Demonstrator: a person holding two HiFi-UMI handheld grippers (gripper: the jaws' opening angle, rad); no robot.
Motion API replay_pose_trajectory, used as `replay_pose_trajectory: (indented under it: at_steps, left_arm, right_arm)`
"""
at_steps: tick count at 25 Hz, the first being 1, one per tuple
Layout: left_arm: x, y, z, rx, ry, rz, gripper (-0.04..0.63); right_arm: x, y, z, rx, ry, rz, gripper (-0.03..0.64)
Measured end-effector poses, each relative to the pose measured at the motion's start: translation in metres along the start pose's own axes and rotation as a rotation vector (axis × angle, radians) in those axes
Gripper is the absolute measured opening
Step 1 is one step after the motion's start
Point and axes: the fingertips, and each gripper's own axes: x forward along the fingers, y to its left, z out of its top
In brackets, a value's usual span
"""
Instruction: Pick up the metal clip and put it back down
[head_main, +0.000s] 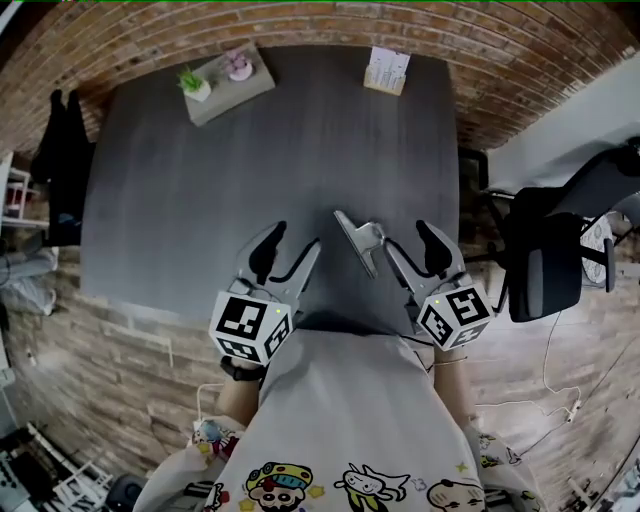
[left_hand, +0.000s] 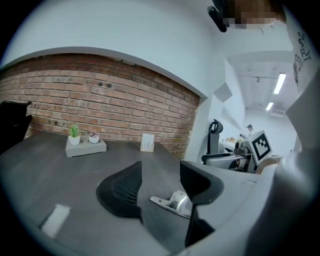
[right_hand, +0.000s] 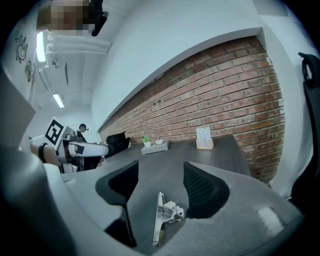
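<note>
**Clip lying by the open right gripper**

Clip (head_main: 360, 240) is lying flat on the table (head_main: 250, 170) near the front edge. The right gripper (head_main: 405, 247) is framing it with jaws spread, probably lining up a grasp. The left gripper (head_main: 290, 245) is hovering beside, jaws apart, empty. Planter (head_main: 225, 80) and card (head_main: 386, 70) are sitting far back, blocking nothing.

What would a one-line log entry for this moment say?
clip: lying on table | right gripper: open, clip not gripped | left gripper: open, empty
</note>
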Motion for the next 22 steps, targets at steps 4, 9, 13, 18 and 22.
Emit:
replay_pose_trajectory:
  at_steps: [4, 9, 13, 18, 22]
  left_arm:
    - [0.010, 0.002, 0.002, 0.006, 0.001, -0.056, 0.245]
    - [0.016, 0.001, -0.004, 0.003, 0.019, -0.102, 0.245]
    - [0.019, 0.000, -0.009, 0.001, 0.027, -0.125, 0.245]
    - [0.022, 0.003, -0.016, -0.003, 0.042, -0.144, 0.245]
    - [0.026, 0.004, -0.025, -0.009, 0.063, -0.162, 0.245]
  right_arm:
    - [-0.003, -0.003, -0.005, 0.005, 0.012, -0.051, 0.278]
    - [-0.001, -0.001, -0.014, 0.012, 0.034, -0.073, 0.278]
    - [0.002, 0.001, -0.019, 0.012, 0.044, -0.083, 0.278]
    - [0.007, 0.001, -0.029, 0.021, 0.064, -0.091, 0.278]
    - [0.012, 0.001, -0.039, 0.031, 0.083, -0.083, 0.278]
